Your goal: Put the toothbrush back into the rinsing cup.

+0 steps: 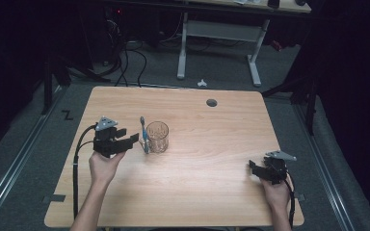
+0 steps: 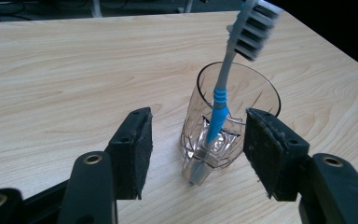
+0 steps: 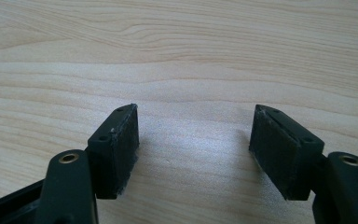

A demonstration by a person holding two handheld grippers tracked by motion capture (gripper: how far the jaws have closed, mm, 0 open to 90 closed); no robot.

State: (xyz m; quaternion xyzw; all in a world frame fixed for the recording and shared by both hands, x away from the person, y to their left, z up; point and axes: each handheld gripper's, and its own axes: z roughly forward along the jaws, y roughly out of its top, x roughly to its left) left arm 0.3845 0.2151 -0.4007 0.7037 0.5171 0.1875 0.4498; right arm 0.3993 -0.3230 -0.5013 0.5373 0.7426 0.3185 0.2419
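While parted wide around nothing, left gripper (image 1: 134,140) just short of the toothbrush (image 1: 144,136), jaws released and pointing toward it from the table's left half. From the left gripper view, pads (image 2: 131,151) well clear on either side of the clear glass (image 2: 223,126), touching neither glass nor brush. Toothbrush outside the glass, leaning against its near wall: grey butt end down on the table (image 1: 212,144) at the foot of the glass, blue grip section running up the wall, pale neck rising past the rim, bristle head topmost and tilted away to the right in that view. Whether the handle rests on the rim or only on the wall below it, hard to tell through the glass. Seen from above, glass (image 1: 157,136) upright, left of the table's middle, brush just beside it on the side facing the left gripper. Right gripper (image 1: 256,169) well apart near the table's right front edge, held in the person's hand, jaws likewise spread, bare wood between its pads (image 3: 121,149). Dark round grommet hole (image 1: 212,102) near the far edge.
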